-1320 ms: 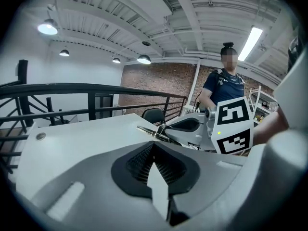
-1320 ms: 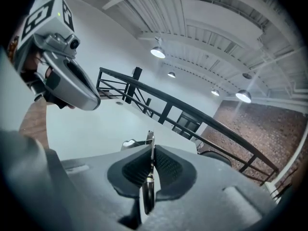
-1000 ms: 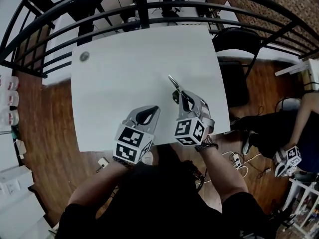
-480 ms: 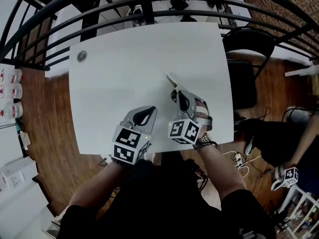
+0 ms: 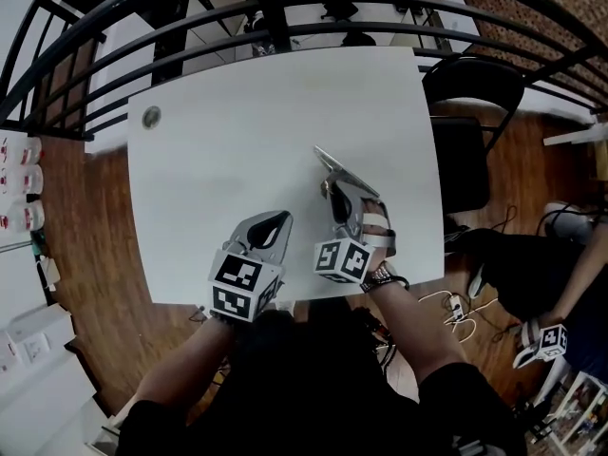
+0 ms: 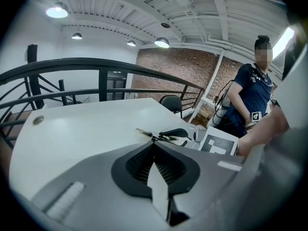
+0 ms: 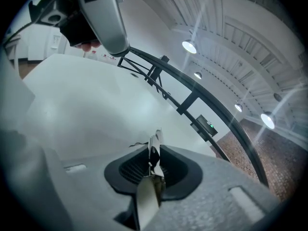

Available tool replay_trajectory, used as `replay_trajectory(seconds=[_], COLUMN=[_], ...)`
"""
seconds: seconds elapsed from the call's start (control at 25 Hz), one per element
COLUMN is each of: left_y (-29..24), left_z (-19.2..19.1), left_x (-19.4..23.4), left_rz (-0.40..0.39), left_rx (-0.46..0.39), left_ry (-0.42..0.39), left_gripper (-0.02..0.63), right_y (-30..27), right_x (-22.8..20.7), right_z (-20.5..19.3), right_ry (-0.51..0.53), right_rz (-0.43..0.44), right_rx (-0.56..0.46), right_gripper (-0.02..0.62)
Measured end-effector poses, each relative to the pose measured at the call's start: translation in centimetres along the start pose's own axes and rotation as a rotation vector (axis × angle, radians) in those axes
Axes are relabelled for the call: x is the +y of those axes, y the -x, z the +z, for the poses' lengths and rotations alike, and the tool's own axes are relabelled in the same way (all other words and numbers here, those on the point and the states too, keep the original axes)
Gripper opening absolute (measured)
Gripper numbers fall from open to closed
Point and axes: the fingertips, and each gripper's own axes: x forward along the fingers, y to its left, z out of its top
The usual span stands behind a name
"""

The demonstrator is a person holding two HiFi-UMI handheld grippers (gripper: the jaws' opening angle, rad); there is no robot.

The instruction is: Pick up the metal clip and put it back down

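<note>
White table (image 5: pixel 228 150), left gripper (image 5: pixel 278 219) low at its near edge with jaws closed together on nothing, right gripper (image 5: pixel 332 193) lower than a second ago, jaws just eased apart, metal clip (image 5: pixel 332 166) loose between them, down at the tabletop.

White rectangular tabletop (image 5: pixel 237 188); small round grey disc (image 5: pixel 151 117) by its far left corner; thin silver metal clip (image 5: pixel 332 167) right of centre, nearer the right edge.
</note>
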Motion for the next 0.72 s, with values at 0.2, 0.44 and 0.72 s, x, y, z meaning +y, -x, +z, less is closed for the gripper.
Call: replay_trajectory(seconds=[0.2, 0.44, 0.72], left_y=[0.3, 1.2, 3.6], left_z=[0.2, -0.1, -0.2], left_x=[-0.2, -1.2, -2.5], left_rz=[-0.006, -0.033, -0.063], left_rx=[0.001, -0.006, -0.055], left_ry=[0.008, 0.004, -0.035], left_gripper=[0.015, 0.015, 0.015], right_y=[0.1, 1.9, 5.7], right_x=[0.1, 0.6, 0.2], right_z=[-0.1, -0.6, 1.6], right_ry=[-0.009, -0.019, -0.089], right_rz=[0.001, -0.007, -0.069], right_rx=[0.008, 0.032, 0.009], right_gripper=[0.089, 0.1, 0.098])
